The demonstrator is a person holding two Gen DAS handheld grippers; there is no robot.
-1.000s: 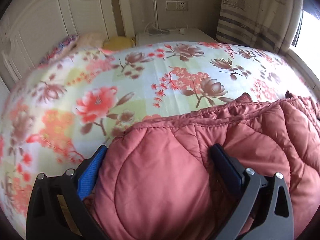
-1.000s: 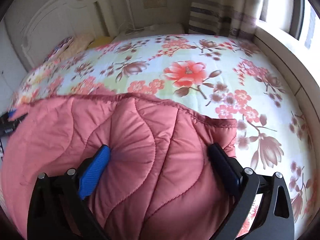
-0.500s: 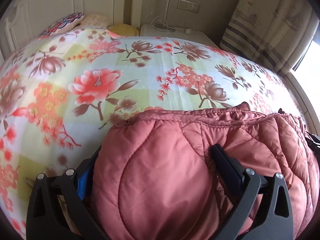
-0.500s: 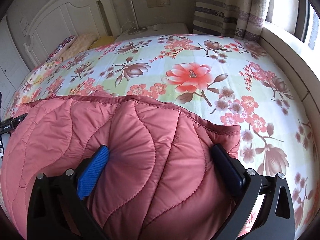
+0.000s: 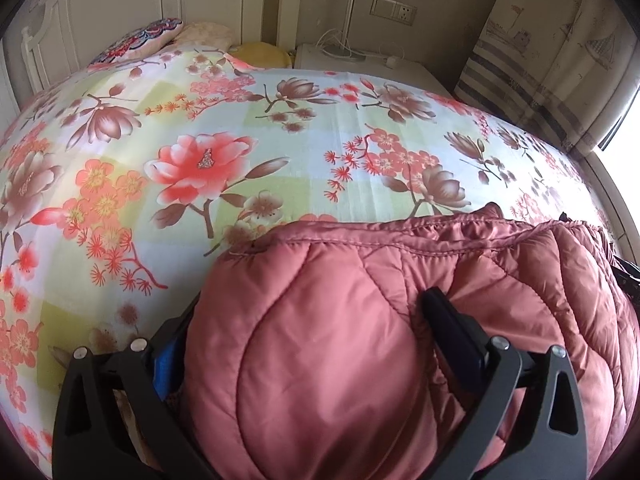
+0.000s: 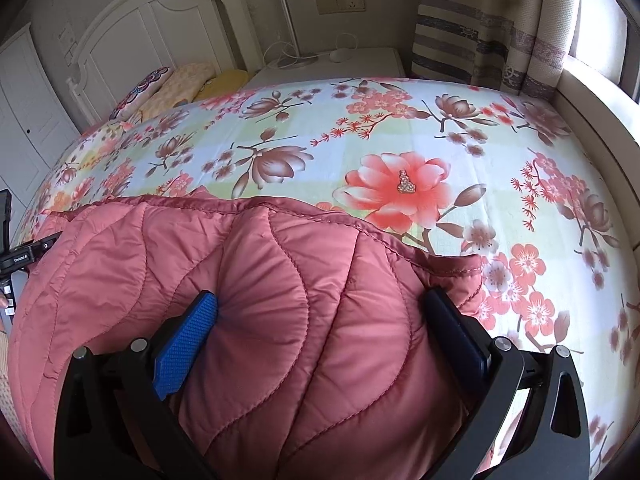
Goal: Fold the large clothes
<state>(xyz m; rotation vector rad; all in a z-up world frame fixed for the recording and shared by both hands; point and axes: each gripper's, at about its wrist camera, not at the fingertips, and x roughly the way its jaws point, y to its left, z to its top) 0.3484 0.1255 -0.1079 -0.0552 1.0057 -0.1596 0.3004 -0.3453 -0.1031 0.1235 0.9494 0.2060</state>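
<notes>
Floral-print bedsheet (image 5: 304, 128) spreads ahead; my left gripper (image 5: 312, 320) clamps a bulging fold of the quilted pink padded jacket (image 5: 340, 360); my right gripper (image 6: 320, 312) clamps it too.

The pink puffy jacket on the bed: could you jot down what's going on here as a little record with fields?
garment: pink quilted jacket, bunched, its stitched edge facing the headboard
surface: bed with floral sheet
left gripper: fingers spread wide, padded fabric bulging between them
right gripper: fingers also wide apart with jacket between, blue pad pressing into the fabric
grip: cannot tell if either one truly clamps
pillows: by the white headboard
nightstand: in the far corner, white cables on it
curtain: striped, at the window side
</notes>
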